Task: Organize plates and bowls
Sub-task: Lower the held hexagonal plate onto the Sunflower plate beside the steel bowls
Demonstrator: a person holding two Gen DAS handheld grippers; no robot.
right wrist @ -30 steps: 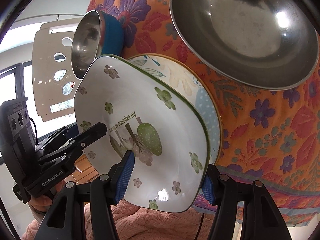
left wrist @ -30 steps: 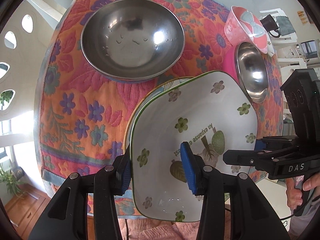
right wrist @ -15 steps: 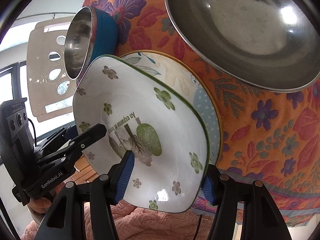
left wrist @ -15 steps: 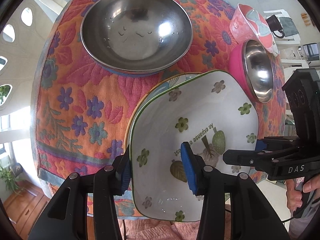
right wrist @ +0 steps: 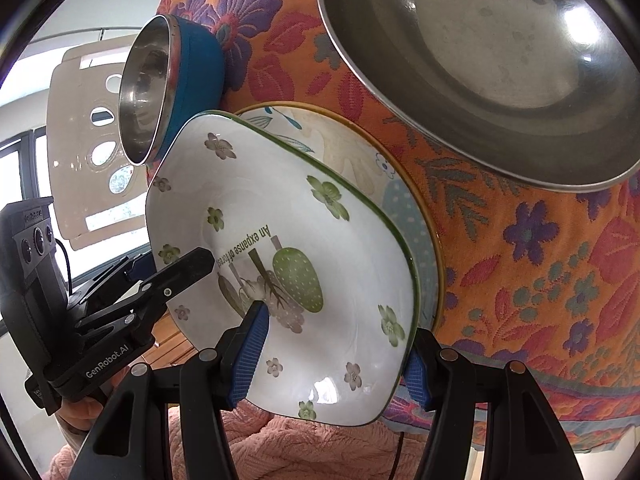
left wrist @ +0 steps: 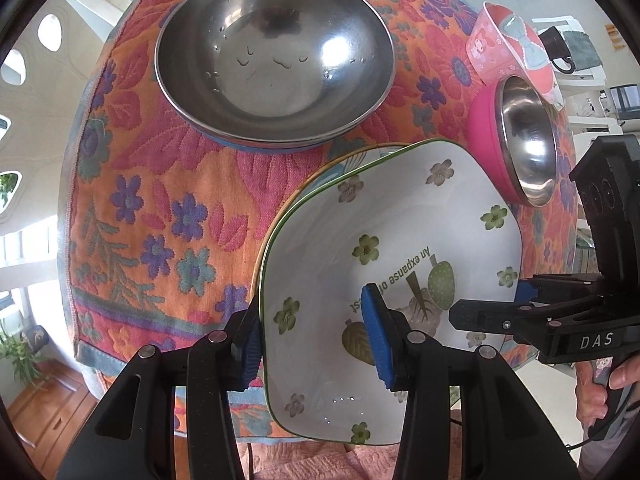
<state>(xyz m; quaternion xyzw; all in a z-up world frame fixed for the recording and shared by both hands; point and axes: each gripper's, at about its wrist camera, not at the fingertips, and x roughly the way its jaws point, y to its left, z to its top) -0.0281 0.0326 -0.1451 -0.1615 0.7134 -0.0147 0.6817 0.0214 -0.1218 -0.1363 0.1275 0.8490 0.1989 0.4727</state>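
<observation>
Square plate (left wrist: 400, 248), white with green flowers, is clamped by both grippers: the left gripper (left wrist: 316, 340) bites its nine o'clock rim, the right gripper (right wrist: 336, 348) its three o'clock rim. Little has shifted over the last second, so it hangs tilted over the round plate (right wrist: 404, 200), probably awaiting stacking. Beyond, at twelve o'clock, sits the large steel bowl (left wrist: 272, 56).

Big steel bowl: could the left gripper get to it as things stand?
Probably not yet. The left gripper is clamped on the rim of the square floral plate, as is the right gripper. The path across the cloth to the big steel bowl looks clear otherwise.
</observation>
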